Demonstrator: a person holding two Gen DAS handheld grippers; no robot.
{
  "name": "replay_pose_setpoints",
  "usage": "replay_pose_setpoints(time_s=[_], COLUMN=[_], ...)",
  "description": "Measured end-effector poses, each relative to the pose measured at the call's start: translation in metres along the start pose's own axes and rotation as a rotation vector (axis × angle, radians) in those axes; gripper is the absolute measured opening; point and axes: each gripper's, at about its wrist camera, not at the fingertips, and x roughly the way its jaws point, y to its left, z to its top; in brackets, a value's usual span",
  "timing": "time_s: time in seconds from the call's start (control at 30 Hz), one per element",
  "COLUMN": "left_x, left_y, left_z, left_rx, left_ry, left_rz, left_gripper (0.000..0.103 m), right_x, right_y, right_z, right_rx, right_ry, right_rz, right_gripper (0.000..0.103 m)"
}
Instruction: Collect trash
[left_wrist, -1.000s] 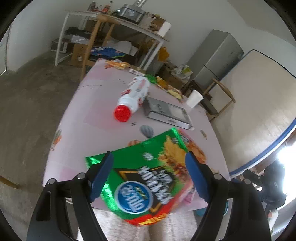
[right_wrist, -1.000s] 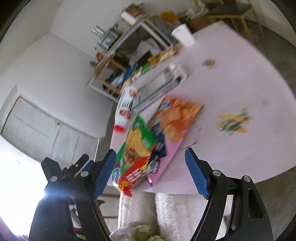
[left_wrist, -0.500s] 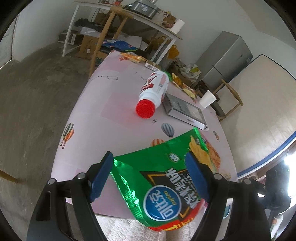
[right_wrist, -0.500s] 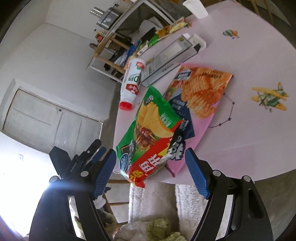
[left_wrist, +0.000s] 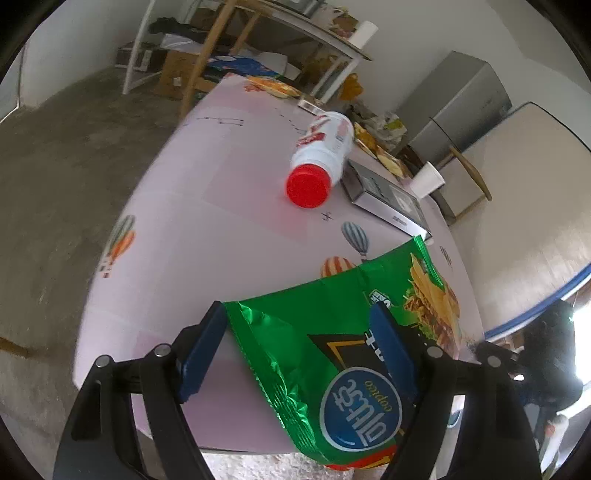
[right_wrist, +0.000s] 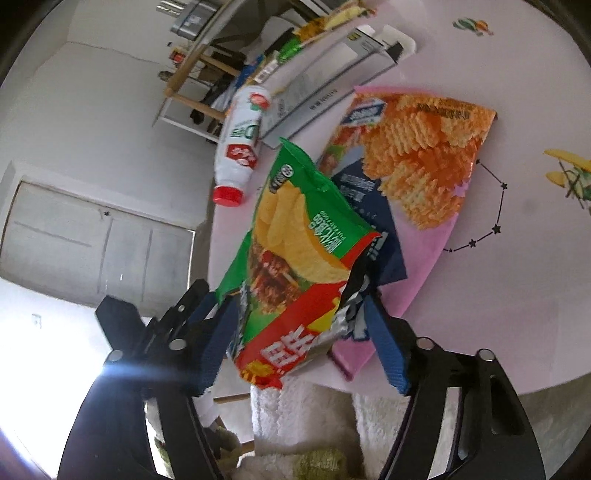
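Two hand-held grippers meet at one crinkled green foil chip bag (left_wrist: 325, 354) overhanging the surface's near edge. My left hand-held gripper (left_wrist: 301, 350) stands wide around it; my right hand-held gripper (right_wrist: 295, 332) is closing around its red bottom end, pads not yet pressing.

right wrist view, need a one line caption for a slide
Right gripper, jaws closing, straddles the overhanging end of a green chip bag at the pink table's edge.
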Motion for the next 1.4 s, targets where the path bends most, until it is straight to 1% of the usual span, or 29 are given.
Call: replay_pose_setpoints(time_s=[0.07,0.13,0.27,0.33,0.37,0.47,0.5,0.53,0.6,0.63,0.67,0.73,0.83,0.87,0.9,0.93,1.0,1.07,1.13,1.2,1.23,1.3,1.33,1.37,1.4], left_x=[0.004,0.006,0.012,0.015,0.017,0.019,0.018,0.016,0.012,0.01,0.009,0.01,0.02,0.024,0.033,0.039,0.05,0.058,0.064,0.066,0.066,0.064,0.063,0.06,0.057], left_y=[-0.004,-0.007,-0.019,-0.029,-0.034,-0.053,-0.059,-0.063,-0.063,-0.061,-0.059,-0.057,-0.061,-0.062,-0.067,-0.07,-0.075,-0.078,-0.077,-0.077,-0.077,-0.075,-0.074,-0.072,-0.07], left_z=[-0.001,-0.002,-0.008,-0.013,-0.016,-0.028,-0.032,-0.034,-0.034,-0.03,-0.026,-0.017,-0.003,0.0,0.003,0.005,0.008,0.009,0.007,0.002,-0.001,-0.007,-0.01,-0.012,-0.013], left_rx=[0.008,0.019,0.046,0.061,0.067,0.095,0.106,0.112,0.104,0.097,0.086,0.066,0.064,0.074,0.086,0.091,0.099,0.089,0.068,0.06,0.053,0.035,0.027,0.029,0.039], left_ry=[0.006,0.012,0.028,0.057,0.075,0.143,0.17,0.185,0.178,0.161,0.141,0.124,0.125,0.135,0.16,0.178,0.218,0.253,0.305,0.335,0.349,0.371,0.373,0.355,0.34], left_rz=[-0.014,-0.025,-0.052,-0.091,-0.111,-0.223,-0.284,-0.33,-0.362,-0.357,-0.335,-0.311,-0.295,-0.288,-0.276,-0.276,-0.288,-0.318,-0.353,-0.374,-0.381,-0.412,-0.407,-0.386,-0.371], left_gripper=[0.077,0.077,0.077,0.077,0.077,0.077,0.077,0.077,0.077,0.077,0.077,0.077,0.077,0.077,0.077,0.077,0.077,0.076,0.076,0.076,0.075,0.067,0.065,0.059,0.053], right_x=[0.004,0.006,-0.002,-0.009,-0.013,-0.025,-0.027,-0.031,-0.034,-0.034,-0.035,-0.034,-0.028,-0.026,-0.023,-0.022,-0.018,-0.016,-0.018,-0.02,-0.021,-0.021,-0.02,-0.021,-0.022], right_y=[-0.004,-0.008,-0.017,-0.024,-0.027,-0.039,-0.041,-0.045,-0.05,-0.052,-0.055,-0.06,-0.072,-0.078,-0.085,-0.09,-0.101,-0.105,-0.106,-0.105,-0.102,-0.092,-0.085,-0.077,-0.071], right_z=[0.003,0.008,0.018,0.025,0.027,0.031,0.032,0.031,0.029,0.028,0.027,0.025,0.026,0.026,0.027,0.026,0.025,0.024,0.023,0.023,0.023,0.023,0.022,0.022,0.021], right_rx=[0.013,0.022,0.048,0.065,0.076,0.113,0.119,0.124,0.123,0.12,0.121,0.117,0.13,0.146,0.166,0.182,0.206,0.195,0.173,0.154,0.139,0.096,0.074,0.049,0.029], right_ry=[-0.003,-0.015,-0.06,-0.092,-0.108,-0.155,-0.165,-0.175,-0.185,-0.187,-0.187,-0.182,-0.153,-0.142,-0.125,-0.111,-0.074,-0.038,-0.022,-0.016,-0.015,-0.006,-0.003,-0.003,-0.007], right_rz=[0.002,0.0,-0.002,-0.004,-0.005,-0.002,-0.007,-0.013,-0.021,-0.021,-0.019,-0.01,0.062,0.1,0.145,0.179,0.27,0.343,0.389,0.416,0.431,0.461,0.471,0.472,0.465], right_gripper=[0.058,0.051,0.05,0.05,0.05,0.053,0.053,0.053,0.052,0.048,0.045,0.028,0.014,0.012,0.008,0.006,0.004,0.003,0.003,0.003,0.003,0.003,0.003,0.003,0.006])
